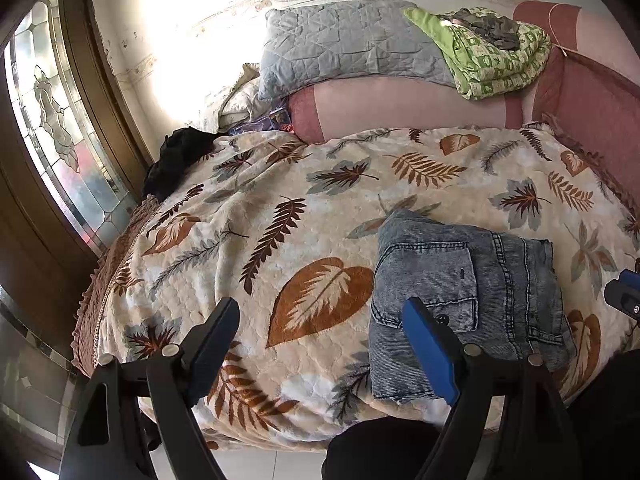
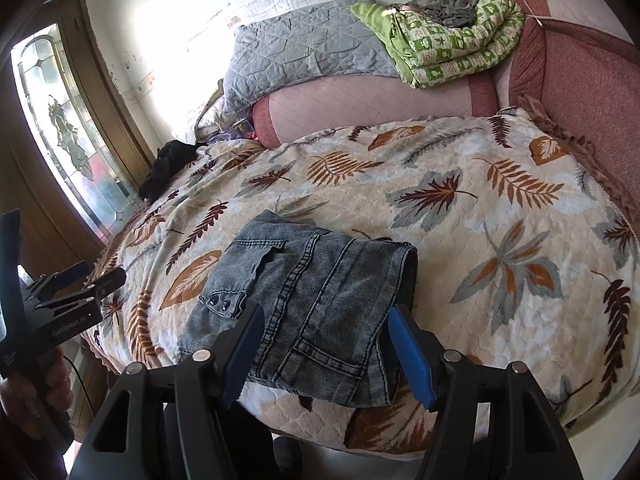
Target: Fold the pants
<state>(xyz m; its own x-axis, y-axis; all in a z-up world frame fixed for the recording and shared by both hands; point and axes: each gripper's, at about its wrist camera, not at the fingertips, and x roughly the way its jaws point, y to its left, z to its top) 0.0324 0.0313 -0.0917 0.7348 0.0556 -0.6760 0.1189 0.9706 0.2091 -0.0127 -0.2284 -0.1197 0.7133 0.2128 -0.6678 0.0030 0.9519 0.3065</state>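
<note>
A pair of blue-grey denim pants (image 1: pixel 464 300) lies folded into a compact stack on the leaf-patterned bedspread (image 1: pixel 280 208), near the bed's front edge. It also shows in the right wrist view (image 2: pixel 308 308). My left gripper (image 1: pixel 320 340) is open and empty, held above the bedspread just left of the pants. My right gripper (image 2: pixel 324 344) is open and empty, hovering over the near edge of the folded pants without touching them. The left gripper also shows at the left of the right wrist view (image 2: pixel 76 280), and the right gripper's tip shows at the right edge of the left wrist view (image 1: pixel 624 292).
A grey quilted pillow (image 1: pixel 344 44) and a green folded blanket (image 1: pixel 492 56) lie on a pink bolster (image 1: pixel 400 108) at the head of the bed. A black garment (image 1: pixel 176 156) lies at the far left edge. A glass-paned door (image 1: pixel 52 120) stands left.
</note>
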